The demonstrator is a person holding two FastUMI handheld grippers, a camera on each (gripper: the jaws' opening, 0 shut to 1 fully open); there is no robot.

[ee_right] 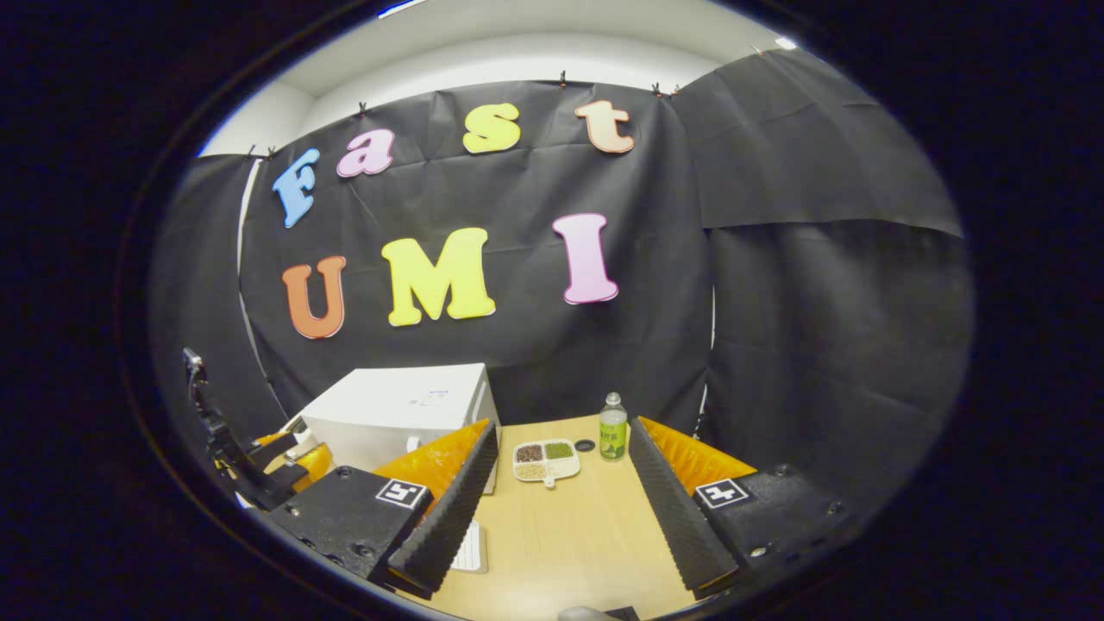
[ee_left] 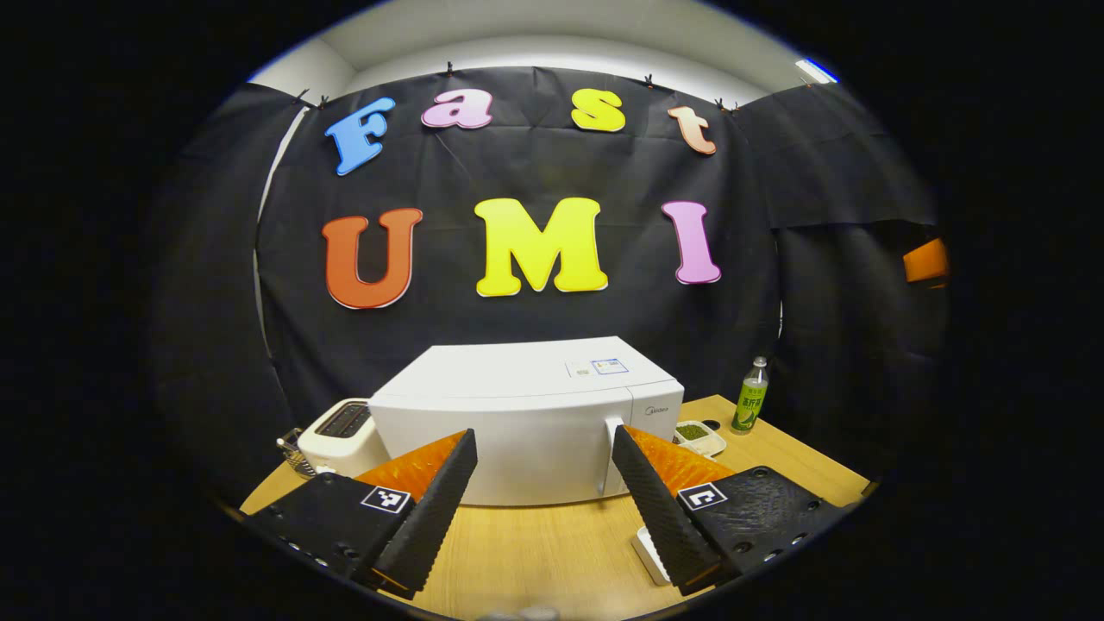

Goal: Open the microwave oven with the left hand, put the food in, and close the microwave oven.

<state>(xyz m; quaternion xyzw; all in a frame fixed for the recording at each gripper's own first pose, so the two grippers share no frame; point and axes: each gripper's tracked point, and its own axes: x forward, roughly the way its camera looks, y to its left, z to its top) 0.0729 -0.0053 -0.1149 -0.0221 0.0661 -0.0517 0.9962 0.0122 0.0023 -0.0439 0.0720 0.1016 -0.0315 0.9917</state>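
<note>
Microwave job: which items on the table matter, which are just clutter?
Job:
- microwave oven, door shut
- food tray, divided, right of the oven
- left gripper, open
- right gripper, open

Lying about:
- green bottle, behind the tray
- toaster, left of the oven
- small dark cap, beside the bottle

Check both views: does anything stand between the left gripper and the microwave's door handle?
Nothing visible does. The left gripper is open and faces the microwave; only bare table lies between it and the handle.
</note>
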